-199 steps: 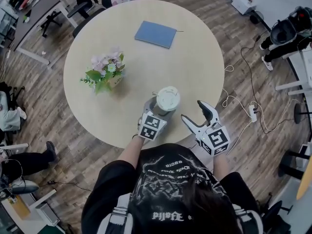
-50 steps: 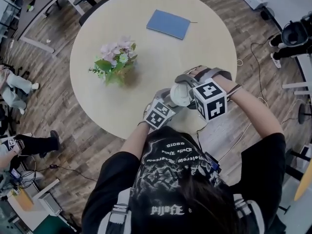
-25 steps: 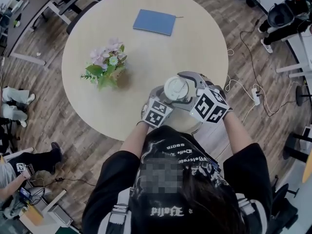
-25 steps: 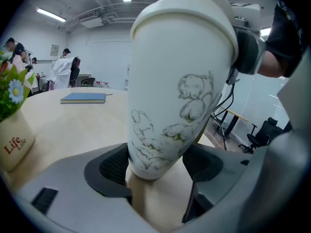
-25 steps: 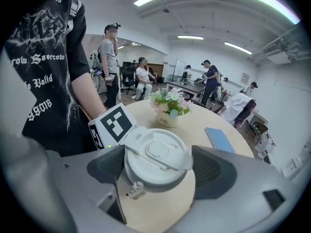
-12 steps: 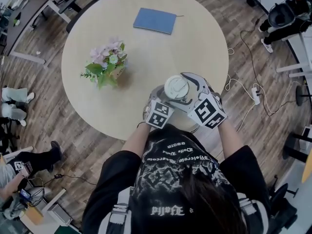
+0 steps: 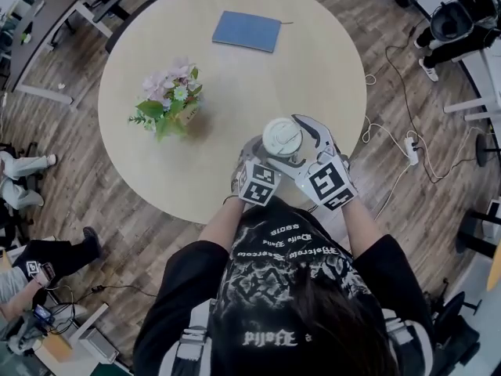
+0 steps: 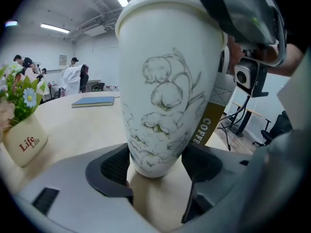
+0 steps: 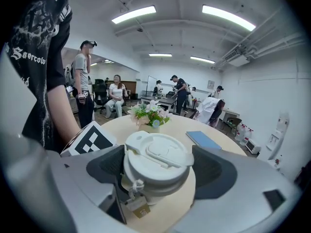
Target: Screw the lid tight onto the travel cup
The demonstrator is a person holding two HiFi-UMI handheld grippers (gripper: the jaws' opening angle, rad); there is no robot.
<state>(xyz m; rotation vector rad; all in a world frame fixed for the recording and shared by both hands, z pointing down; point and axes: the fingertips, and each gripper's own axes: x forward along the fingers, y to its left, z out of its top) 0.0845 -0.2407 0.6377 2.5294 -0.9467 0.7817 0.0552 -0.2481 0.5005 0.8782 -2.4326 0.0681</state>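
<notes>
A white travel cup (image 8: 165, 81) with a flower drawing stands near the front edge of the round table (image 7: 235, 77). My left gripper (image 8: 155, 166) is shut on the cup's lower body, a pad pressing each side. The white lid (image 9: 155, 154) sits on top of the cup, and a small tag hangs below its rim. My right gripper (image 9: 156, 166) is shut on the lid, with a dark pad against either side. From the head view the lid (image 7: 282, 137) shows from above, with both marker cubes just below it, close to the person's chest.
A pot of pink flowers (image 7: 168, 108) stands left of the cup. A blue notebook (image 7: 246, 31) lies at the table's far side. Cables and a power strip (image 7: 407, 149) lie on the floor at the right. Several people are in the room beyond.
My right gripper, open and apart 8 s ago, came onto the lid and has since swung round it toward the person. The left gripper has kept hold of the cup.
</notes>
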